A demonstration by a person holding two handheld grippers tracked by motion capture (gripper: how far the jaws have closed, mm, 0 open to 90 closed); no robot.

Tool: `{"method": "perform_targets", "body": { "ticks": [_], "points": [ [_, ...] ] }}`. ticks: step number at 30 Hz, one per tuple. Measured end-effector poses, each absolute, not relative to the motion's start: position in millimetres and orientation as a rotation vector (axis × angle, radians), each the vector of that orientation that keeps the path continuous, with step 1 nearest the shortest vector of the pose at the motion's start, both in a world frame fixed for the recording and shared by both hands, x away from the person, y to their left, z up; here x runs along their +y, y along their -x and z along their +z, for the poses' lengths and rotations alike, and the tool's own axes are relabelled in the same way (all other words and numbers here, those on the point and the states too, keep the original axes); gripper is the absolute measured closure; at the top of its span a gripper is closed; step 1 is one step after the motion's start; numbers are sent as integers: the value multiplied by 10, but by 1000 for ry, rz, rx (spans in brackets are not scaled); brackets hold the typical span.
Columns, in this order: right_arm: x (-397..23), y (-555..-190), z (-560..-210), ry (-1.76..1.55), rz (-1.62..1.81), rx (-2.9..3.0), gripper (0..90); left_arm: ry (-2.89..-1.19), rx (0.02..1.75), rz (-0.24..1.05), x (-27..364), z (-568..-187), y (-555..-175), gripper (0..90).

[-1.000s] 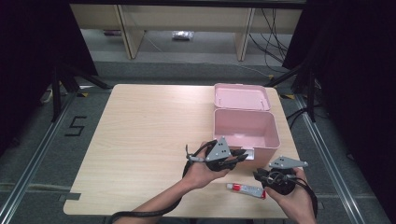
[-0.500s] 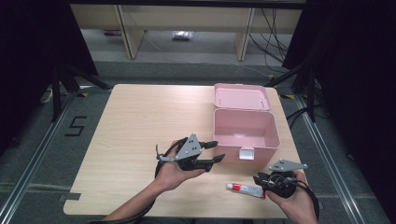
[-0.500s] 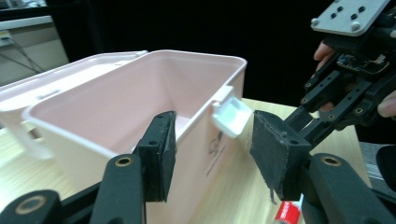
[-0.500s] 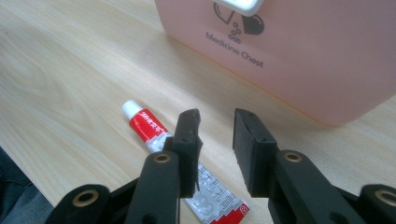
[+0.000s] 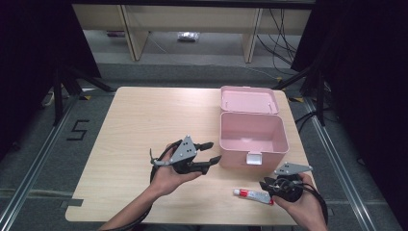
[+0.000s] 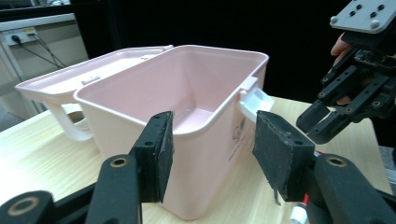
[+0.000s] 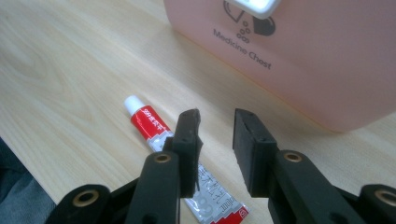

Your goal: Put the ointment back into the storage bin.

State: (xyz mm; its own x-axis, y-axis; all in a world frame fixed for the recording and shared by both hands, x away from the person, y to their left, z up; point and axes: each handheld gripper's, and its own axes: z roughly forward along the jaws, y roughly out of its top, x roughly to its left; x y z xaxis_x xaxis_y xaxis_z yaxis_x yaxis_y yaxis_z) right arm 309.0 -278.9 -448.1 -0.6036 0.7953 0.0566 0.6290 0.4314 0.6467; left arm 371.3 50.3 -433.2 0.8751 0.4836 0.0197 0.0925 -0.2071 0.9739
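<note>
Pale wood table (image 5: 120,144), red-white tube (image 7: 182,158) beneath spread right claw (image 7: 215,122), empty left claw (image 6: 212,135) agape.

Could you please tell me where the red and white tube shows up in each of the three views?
High view: the tube lies at bottom right, before the pink box.
Left gripper view: a sliver at the bottom edge.
Right gripper view: centre, under the jaws.
Shared landmark: the pink box.
</note>
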Motion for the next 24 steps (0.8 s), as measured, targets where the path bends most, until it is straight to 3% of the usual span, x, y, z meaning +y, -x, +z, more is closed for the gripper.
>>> {"method": "perform_targets", "body": {
  "ticks": [24],
  "points": [
    [-2495, -3304, -4517, -874, 551, 2822, 690, -1764, 481, 408, 745, -4326, -3634, 465]
  ]
}}
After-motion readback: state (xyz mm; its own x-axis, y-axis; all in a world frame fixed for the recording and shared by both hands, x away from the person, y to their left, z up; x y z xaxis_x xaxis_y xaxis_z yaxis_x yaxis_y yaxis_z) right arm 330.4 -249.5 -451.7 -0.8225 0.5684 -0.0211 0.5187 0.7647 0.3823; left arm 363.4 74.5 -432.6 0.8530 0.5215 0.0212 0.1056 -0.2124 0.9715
